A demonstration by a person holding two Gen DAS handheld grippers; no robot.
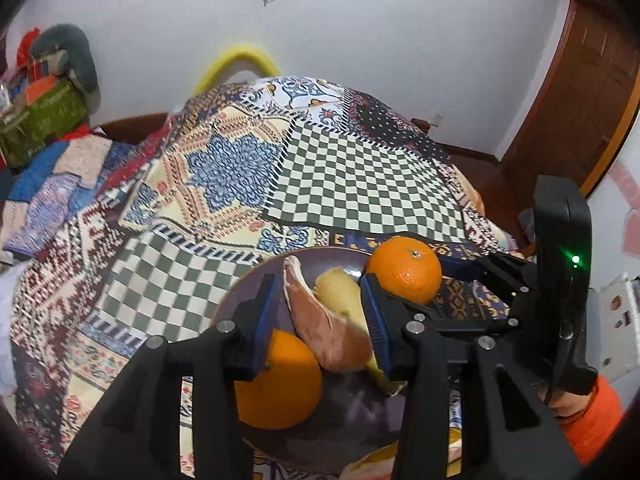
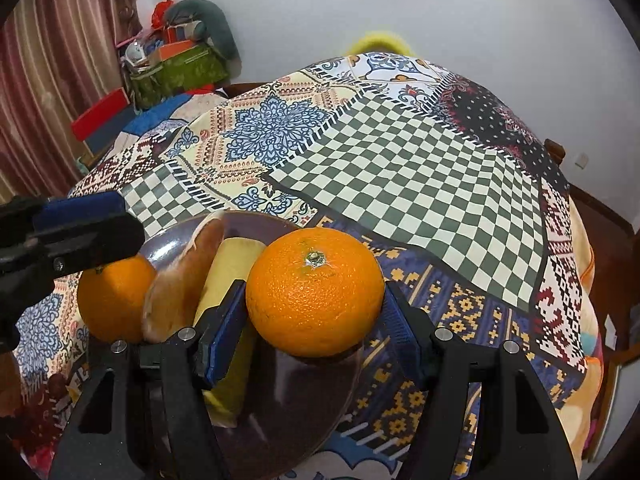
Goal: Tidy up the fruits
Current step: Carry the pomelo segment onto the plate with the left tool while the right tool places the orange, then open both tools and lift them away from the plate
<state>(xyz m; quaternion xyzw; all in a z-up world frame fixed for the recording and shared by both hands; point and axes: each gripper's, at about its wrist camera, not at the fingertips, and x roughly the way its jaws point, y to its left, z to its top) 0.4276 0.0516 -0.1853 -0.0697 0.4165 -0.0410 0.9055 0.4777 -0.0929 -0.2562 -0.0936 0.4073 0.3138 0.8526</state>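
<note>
Fruit sits gathered on a dark round plate [image 2: 168, 246] on a patchwork bedspread [image 2: 400, 152]: one orange [image 1: 280, 380], a pinkish-brown piece [image 1: 324, 328] and a pale yellow one [image 1: 344, 292]. A second orange [image 2: 316, 292] is clamped in the right gripper [image 2: 316, 320] over the plate's rim, apparently the last to be set down. The left gripper [image 1: 324, 320] stands with jaws apart around the pinkish piece, and whether its pads press on it I cannot tell.

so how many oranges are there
2. One orange sits between the right gripper's fingers at the plate's edge; the other orange lies on the plate by the left gripper. More may be hidden.
</note>
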